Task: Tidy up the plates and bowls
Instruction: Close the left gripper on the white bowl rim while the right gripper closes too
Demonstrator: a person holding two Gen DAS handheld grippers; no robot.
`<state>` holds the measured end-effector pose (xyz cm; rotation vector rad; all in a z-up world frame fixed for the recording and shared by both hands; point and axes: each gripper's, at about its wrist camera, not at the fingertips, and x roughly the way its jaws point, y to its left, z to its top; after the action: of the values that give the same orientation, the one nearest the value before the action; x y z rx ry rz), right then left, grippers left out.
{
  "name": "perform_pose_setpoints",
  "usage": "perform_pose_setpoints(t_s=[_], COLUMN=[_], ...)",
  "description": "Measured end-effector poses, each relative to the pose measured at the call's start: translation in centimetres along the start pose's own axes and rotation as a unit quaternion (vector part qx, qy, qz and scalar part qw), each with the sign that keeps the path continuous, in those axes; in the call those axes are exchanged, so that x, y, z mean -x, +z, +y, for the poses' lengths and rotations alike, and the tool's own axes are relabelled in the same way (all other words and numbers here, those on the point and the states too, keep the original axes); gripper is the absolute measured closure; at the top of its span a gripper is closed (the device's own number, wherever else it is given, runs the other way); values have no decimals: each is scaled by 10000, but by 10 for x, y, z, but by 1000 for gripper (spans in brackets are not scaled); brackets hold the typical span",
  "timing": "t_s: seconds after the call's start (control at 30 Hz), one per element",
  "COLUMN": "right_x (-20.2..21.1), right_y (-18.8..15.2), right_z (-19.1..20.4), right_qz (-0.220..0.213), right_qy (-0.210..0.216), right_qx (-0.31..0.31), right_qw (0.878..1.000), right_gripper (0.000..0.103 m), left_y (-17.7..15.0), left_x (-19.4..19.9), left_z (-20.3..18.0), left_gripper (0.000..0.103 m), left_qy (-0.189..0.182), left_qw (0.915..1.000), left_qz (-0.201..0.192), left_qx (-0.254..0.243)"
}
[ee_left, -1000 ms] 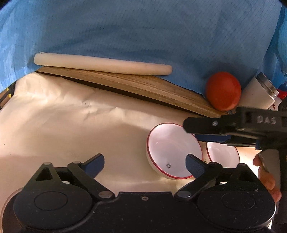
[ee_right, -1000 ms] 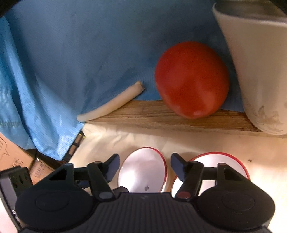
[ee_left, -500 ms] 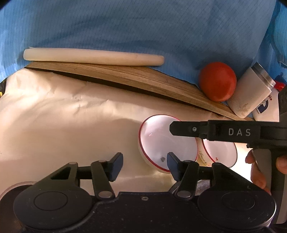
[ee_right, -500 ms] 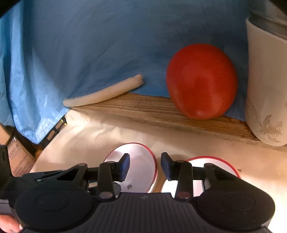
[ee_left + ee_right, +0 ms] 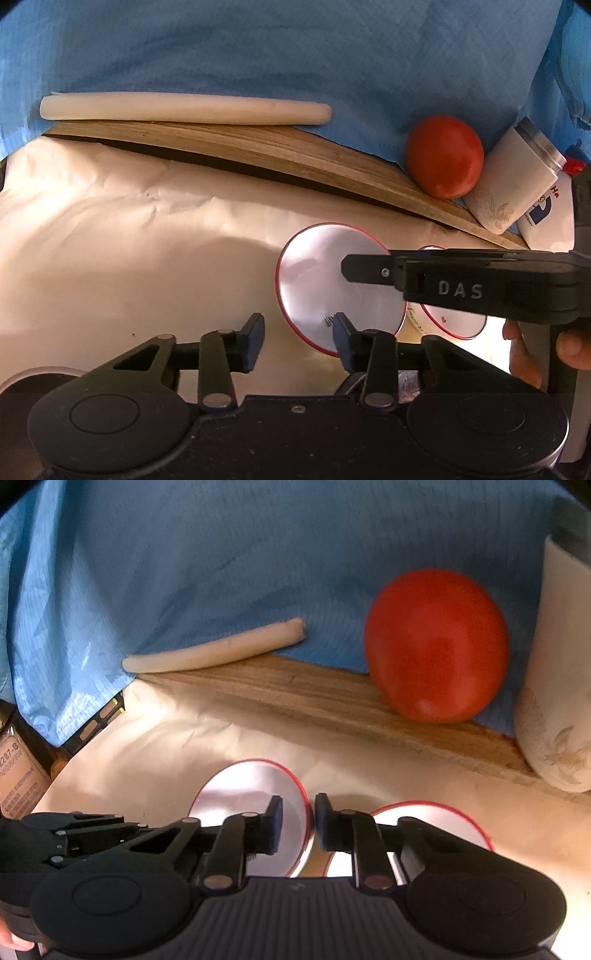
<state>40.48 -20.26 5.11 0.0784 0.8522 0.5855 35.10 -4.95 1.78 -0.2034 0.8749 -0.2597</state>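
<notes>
- the right hand-held gripper (image 5: 314, 821) straddles the near right rim of the left red-rimmed bowl (image 5: 251, 797); its fingers are drawn close on either side of that rim, seemingly pinching it, though contact is hard to confirm.
- the second red-rimmed bowl (image 5: 443, 821) sits just beside the first, to the right, largely hidden under the gripper body.
- the left hand-held gripper (image 5: 297, 338) is spread with nothing between its fingers; the left bowl lies ahead and to its right, so the right hand is the nearer one.
- likely next: lift the pinched bowl and nest it with its neighbour.
- both bowls rest on a cream paper-covered tabletop (image 5: 147, 240), with a wooden board (image 5: 258, 147), tomato (image 5: 443, 155) and white cup (image 5: 513, 188) behind, against a blue cloth (image 5: 295, 55).
</notes>
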Motion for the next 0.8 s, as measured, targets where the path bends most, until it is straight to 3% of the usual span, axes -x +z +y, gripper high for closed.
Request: perform_pose_setpoints(t_s=[0.07, 0.4, 0.8], right_x=[-2, -3, 5], right_y=[-1, -4, -5], right_z=[-1, -11, -8], right_qz=[15, -21, -224], right_qy=[3, 225, 373], right_qx=[-38, -348, -410], right_qw=[10000, 9991, 9982], right_gripper=[90, 92, 92], left_y=[-1, -2, 0], left_x=[0, 2, 22], left_z=[-1, 1, 2], left_gripper=[73, 81, 83], left_qy=[-33, 90, 123], left_qw=[10000, 9999, 9995], left_qz=[-8, -96, -251], left_qx=[-29, 70, 122])
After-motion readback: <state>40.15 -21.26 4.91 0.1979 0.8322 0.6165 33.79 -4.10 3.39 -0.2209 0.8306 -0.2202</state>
